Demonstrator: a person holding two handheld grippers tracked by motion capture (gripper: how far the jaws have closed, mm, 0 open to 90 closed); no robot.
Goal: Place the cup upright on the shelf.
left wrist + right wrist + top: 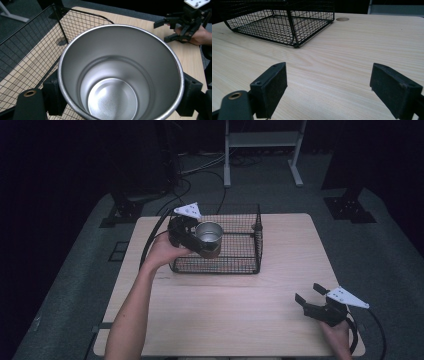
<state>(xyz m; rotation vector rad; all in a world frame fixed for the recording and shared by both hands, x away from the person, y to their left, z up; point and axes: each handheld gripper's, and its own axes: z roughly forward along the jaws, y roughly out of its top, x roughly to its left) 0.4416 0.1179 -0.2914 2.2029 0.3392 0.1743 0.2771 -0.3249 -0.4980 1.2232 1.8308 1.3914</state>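
Left gripper (192, 237) fingers pinching upright steel cup (208, 238) over wire basket (245, 265); right gripper (312, 296) fingers spread, idle at five o'clock on bench (240, 310).

Pale wood-grain surface (235, 320) with rounded corners, standing on grey carpeted floor (380, 250), black wire mesh basket (242, 260) resting on it toward twelve o'clock, slightly left of centre, round cable hole (342, 19) in the wood near the basket
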